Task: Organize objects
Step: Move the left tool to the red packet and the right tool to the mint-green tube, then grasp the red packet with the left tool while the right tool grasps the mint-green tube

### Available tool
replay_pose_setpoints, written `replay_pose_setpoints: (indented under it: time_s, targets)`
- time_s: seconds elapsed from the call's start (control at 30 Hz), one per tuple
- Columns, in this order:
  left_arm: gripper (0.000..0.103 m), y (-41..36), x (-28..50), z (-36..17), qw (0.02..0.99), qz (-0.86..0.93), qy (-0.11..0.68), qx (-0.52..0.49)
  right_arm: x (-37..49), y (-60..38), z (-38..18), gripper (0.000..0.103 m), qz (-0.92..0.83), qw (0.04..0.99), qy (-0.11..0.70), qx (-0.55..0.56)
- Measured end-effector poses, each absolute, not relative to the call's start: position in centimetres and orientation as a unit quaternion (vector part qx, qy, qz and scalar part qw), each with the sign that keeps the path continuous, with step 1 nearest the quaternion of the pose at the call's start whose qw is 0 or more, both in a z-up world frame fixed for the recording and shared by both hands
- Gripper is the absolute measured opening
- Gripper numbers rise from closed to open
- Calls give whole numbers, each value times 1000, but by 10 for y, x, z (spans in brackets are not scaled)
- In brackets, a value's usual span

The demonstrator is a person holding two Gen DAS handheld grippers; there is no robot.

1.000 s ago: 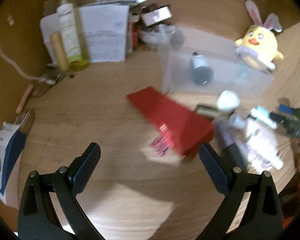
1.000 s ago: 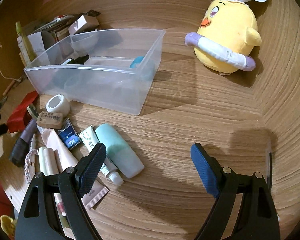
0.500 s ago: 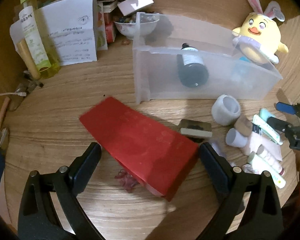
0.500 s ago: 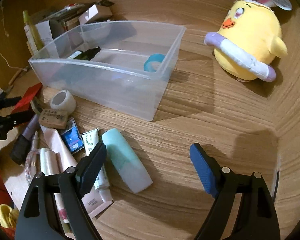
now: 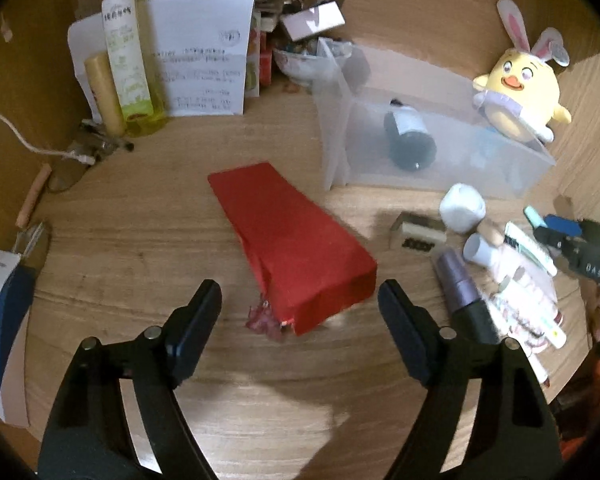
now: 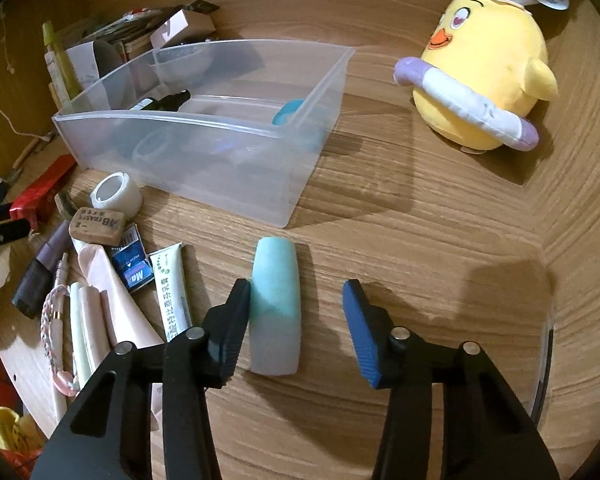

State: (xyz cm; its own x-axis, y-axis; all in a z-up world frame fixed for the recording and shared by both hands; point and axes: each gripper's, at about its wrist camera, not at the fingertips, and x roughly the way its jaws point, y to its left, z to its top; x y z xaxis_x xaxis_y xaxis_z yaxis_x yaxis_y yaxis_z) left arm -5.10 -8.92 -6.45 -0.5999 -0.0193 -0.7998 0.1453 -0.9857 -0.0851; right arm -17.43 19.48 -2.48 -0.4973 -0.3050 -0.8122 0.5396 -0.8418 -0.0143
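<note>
A clear plastic bin [image 6: 204, 160] stands on the wooden table and holds a dark bottle [image 5: 410, 142] and a blue item [image 6: 288, 112]. My right gripper [image 6: 296, 320] is open around a mint-green tube [image 6: 276, 304] lying on the table; the left finger touches it. My left gripper [image 5: 300, 320] is open and empty, just short of a red box [image 5: 288, 240]. The bin also shows in the left wrist view [image 5: 440, 148].
Loose items lie left of the tube: white tape roll [image 6: 116, 192], eraser [image 6: 96, 226], blue card [image 6: 132, 268], tubes [image 6: 172, 288], purple pen [image 6: 40, 272]. A yellow plush chick [image 6: 488, 76] sits at right. Bottles and papers [image 5: 196, 72] stand at the back.
My right gripper moved left and forward so the mint-green tube now lies between its fingers. My left gripper's view shifted; the red box now lies closer between its fingers.
</note>
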Motion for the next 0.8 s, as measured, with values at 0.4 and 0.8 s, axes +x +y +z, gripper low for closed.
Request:
replay_pose_setpoints:
  time_s: [0.4, 0.8]
  targets:
    - [90, -74, -87, -75, 97, -886, 46, 451, -164, 189, -24, 23, -858, 254, 145, 423]
    - [58, -87, -68, -64, 127, -895, 75, 422, -156, 199, -14, 23, -872, 246, 115, 409]
